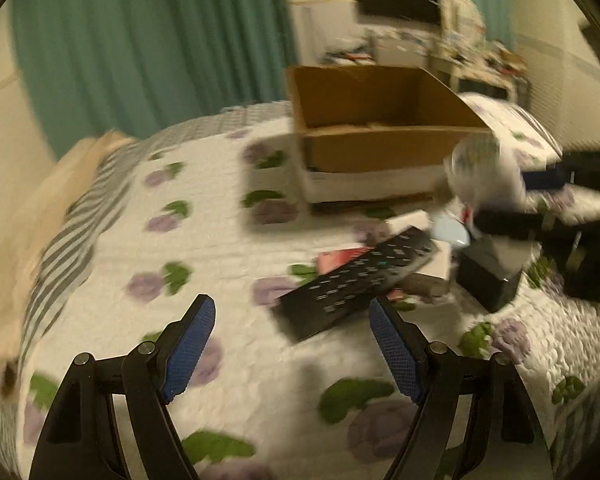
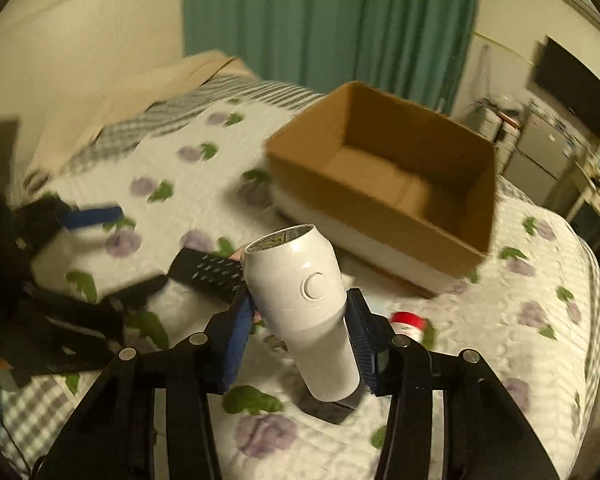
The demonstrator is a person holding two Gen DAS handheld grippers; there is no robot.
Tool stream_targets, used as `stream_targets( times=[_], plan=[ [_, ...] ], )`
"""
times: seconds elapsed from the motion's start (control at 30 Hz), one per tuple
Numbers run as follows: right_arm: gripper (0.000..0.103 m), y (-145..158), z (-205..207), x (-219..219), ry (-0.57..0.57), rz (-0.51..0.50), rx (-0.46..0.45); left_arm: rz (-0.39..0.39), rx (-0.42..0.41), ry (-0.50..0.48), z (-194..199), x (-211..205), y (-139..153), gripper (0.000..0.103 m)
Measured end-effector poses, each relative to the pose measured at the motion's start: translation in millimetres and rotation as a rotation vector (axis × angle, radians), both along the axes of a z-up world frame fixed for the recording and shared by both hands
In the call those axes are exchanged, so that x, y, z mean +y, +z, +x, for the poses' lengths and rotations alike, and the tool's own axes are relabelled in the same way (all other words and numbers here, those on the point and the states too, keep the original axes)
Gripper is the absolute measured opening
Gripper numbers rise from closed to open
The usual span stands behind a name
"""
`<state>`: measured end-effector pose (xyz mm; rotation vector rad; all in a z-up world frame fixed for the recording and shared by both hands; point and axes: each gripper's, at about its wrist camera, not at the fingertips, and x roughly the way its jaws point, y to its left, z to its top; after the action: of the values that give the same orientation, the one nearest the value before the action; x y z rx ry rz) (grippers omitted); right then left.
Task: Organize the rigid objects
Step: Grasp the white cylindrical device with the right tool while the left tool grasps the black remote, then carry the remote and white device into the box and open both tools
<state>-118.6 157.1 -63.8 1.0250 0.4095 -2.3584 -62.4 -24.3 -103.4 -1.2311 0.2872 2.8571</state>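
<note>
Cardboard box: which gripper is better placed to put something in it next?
Right. The right gripper is shut on the white bottle, with the open cardboard box just ahead. The left gripper is open and holds nothing, over the black remote.

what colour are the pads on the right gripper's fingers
Blue pads, clearest in the right wrist view, clamped on the white bottle.

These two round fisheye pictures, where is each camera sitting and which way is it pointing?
Left wrist view: it sits on the left gripper, looks forward over the flowered bedspread at a black remote; its two blue-padded fingers stand apart, holding nothing.
Right wrist view: it sits on the right gripper, facing the cardboard box; its fingers clamp a white bottle.
Shared: bed, box, remote, green curtain, and each glimpses the other gripper.
</note>
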Motion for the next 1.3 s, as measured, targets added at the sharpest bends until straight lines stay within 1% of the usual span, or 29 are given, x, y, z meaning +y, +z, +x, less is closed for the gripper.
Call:
stream_targets(
  times=[0.07,0.13,0.23,0.33,0.43,0.53,0.57,0.63,0.67,0.7,0.73,0.77,0.8,0.87,0.93,1.03,1.07,1.13,1.23,1.3],
  plan=[
    [0.046,0,-6,10,-0.033,0.009,-0.005,-0.011,-0.023,-0.044,-11,10,-5,0.08],
    [0.046,-5,-10,18,-0.06,0.013,-0.023,-0.025,-0.065,-0.09,-27,19,-16,0.08],
    [0.046,-19,-21,24,-0.078,-0.011,-0.064,-0.041,-0.104,-0.168,-43,31,-28,0.08],
    [0.046,-27,-25,28,-0.083,-0.021,-0.082,-0.071,-0.149,-0.248,-52,42,-40,0.08],
    [0.046,-30,-28,32,-0.082,-0.035,-0.094,-0.123,-0.166,-0.266,-64,46,-50,0.08],
    [0.046,-35,-31,34,-0.083,-0.046,-0.105,-0.124,-0.186,-0.285,-72,47,-59,0.079],
    [0.046,-36,-32,34,-0.085,-0.046,-0.109,-0.123,-0.194,-0.294,-73,48,-62,0.077],
    [0.046,-39,-34,36,-0.088,-0.049,-0.115,-0.096,-0.204,-0.312,-72,48,-64,0.061],
    [0.046,-40,-34,37,-0.088,-0.051,-0.118,-0.083,-0.209,-0.319,-70,47,-63,0.05],
    [0.046,-40,-34,37,-0.089,-0.053,-0.12,-0.069,-0.223,-0.332,-69,47,-62,0.043],
    [0.046,-40,-35,37,-0.089,-0.054,-0.12,-0.058,-0.231,-0.342,-66,47,-62,0.04],
    [0.046,-40,-34,37,-0.087,-0.055,-0.119,-0.057,-0.232,-0.344,-64,47,-61,0.034],
    [0.046,-39,-34,37,-0.086,-0.057,-0.117,-0.064,-0.23,-0.342,-61,48,-59,0.032],
    [0.046,-37,-32,38,-0.086,-0.061,-0.111,-0.066,-0.229,-0.328,-56,48,-56,0.03],
    [0.046,-34,-30,40,-0.091,-0.067,-0.105,-0.05,-0.226,-0.312,-49,47,-50,0.029],
    [0.046,-28,-27,42,-0.098,-0.071,-0.089,-0.035,-0.182,-0.283,-37,46,-31,0.022],
    [0.046,-26,-26,42,-0.099,-0.073,-0.085,-0.015,-0.173,-0.275,-33,44,-24,0.02],
    [0.046,-19,-23,43,-0.101,-0.081,-0.07,0.023,-0.155,-0.265,-25,41,-10,0.02],
    [0.046,-6,-18,45,-0.108,-0.092,-0.036,0.013,-0.121,-0.241,-26,50,8,0.02],
    [0.046,4,-16,46,-0.112,-0.105,-0.016,0.035,-0.113,-0.216,-28,51,20,0.02]
  ],
)
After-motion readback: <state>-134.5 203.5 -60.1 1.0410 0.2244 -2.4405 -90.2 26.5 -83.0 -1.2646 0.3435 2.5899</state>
